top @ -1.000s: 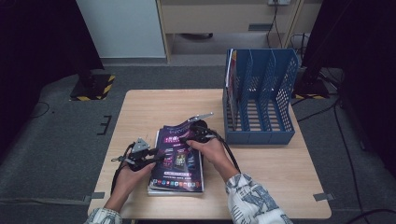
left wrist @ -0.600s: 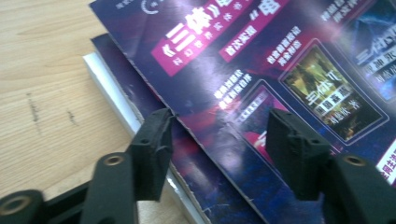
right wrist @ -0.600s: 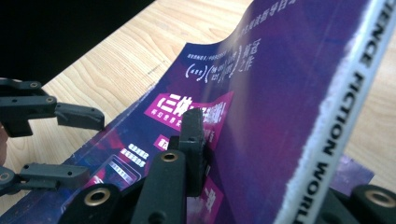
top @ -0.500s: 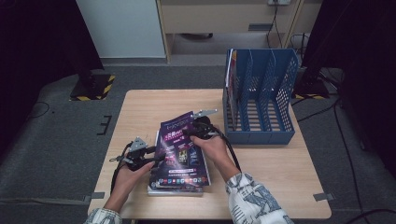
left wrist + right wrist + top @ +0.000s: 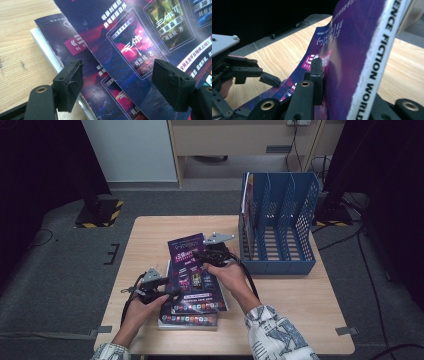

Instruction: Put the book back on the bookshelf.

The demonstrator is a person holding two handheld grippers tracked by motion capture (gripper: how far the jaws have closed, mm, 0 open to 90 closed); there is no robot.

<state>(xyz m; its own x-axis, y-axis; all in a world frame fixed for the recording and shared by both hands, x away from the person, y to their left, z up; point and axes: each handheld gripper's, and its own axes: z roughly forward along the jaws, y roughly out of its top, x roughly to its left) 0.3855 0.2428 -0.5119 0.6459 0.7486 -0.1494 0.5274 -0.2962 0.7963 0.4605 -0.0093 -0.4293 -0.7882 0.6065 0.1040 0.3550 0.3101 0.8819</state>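
Observation:
A purple magazine (image 5: 192, 270) is tilted up off a stack of similar magazines (image 5: 187, 319) on the wooden table (image 5: 150, 235). My right gripper (image 5: 212, 254) is shut on its spine edge; in the right gripper view the magazine (image 5: 352, 50) stands upright between the jaws of that gripper (image 5: 332, 75). At the stack's left edge is my left gripper (image 5: 161, 289). In its own view the left gripper (image 5: 117, 75) is open, its jaws straddling the raised cover (image 5: 140, 45), with the lower magazine (image 5: 72, 42) beneath. Nothing is pinched between them.
A blue slotted file rack (image 5: 280, 225) stands at the table's back right, with a thin magazine (image 5: 246, 190) upright in its leftmost slot. Bare tabletop lies left of the stack and along the front right. Dark floor surrounds the table.
The right gripper has raised the top magazine's spine edge and drawn it back towards the rack. The left gripper has stayed by the stack's left edge.

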